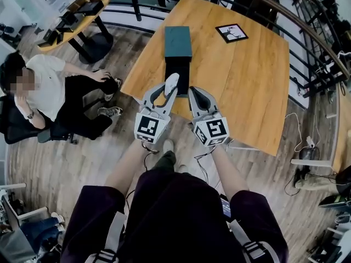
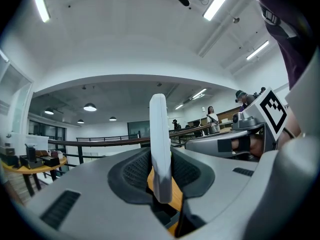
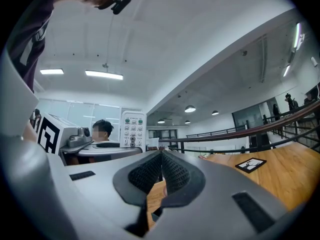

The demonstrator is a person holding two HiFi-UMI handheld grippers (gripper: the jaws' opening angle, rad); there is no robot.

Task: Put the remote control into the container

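Observation:
In the head view my left gripper is shut on a white remote control, which stands upright above the near edge of the wooden table. Just beyond it lies the container, a dark green box whose black open end faces me. In the left gripper view the remote control shows edge-on, pinched between the pads of my left gripper. My right gripper hangs beside it to the right. In its own view my right gripper is shut on nothing, and the remote control's button face shows at left.
A black-framed card lies on the far right part of the table. A seated person is on the floor level to the left, with a round table behind. A railing curves around the far side. Cables lie on the floor at right.

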